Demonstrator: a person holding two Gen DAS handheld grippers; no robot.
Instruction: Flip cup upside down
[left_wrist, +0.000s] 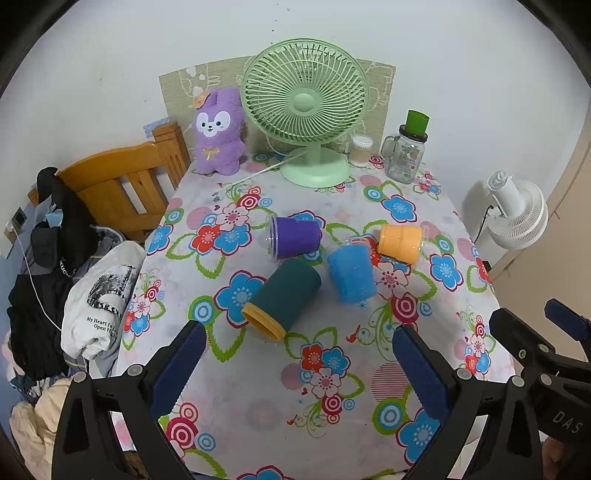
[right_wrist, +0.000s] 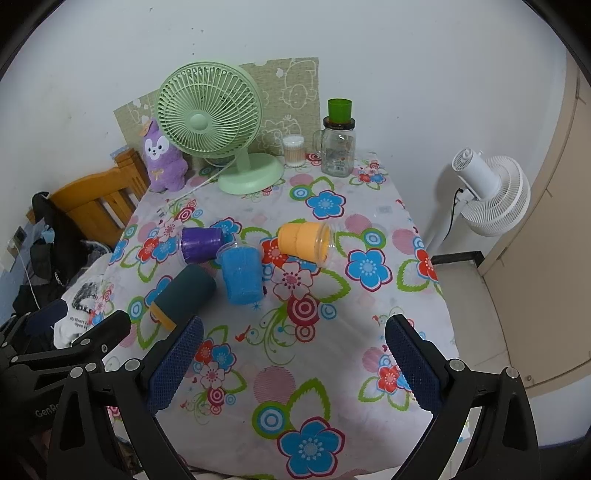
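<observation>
Several cups lie on the flowered tablecloth (left_wrist: 280, 398). A dark teal cup (left_wrist: 282, 297) (right_wrist: 184, 293) with a yellow rim lies on its side nearest the left gripper. A blue cup (left_wrist: 351, 273) (right_wrist: 242, 275) stands with its clear rim at the top. A purple cup (left_wrist: 295, 238) (right_wrist: 201, 243) and an orange cup (left_wrist: 400, 243) (right_wrist: 304, 242) lie on their sides behind. My left gripper (left_wrist: 299, 354) is open and empty, short of the teal cup. My right gripper (right_wrist: 293, 354) is open and empty, to the right of it.
A green desk fan (left_wrist: 306, 107), a purple plush toy (left_wrist: 218, 133), a cotton-swab jar (left_wrist: 361, 150) and a glass mug jar with a green cup on top (left_wrist: 406, 151) stand at the table's back. A wooden chair with clothes (left_wrist: 110, 199) is left; a white fan (right_wrist: 487, 192) right.
</observation>
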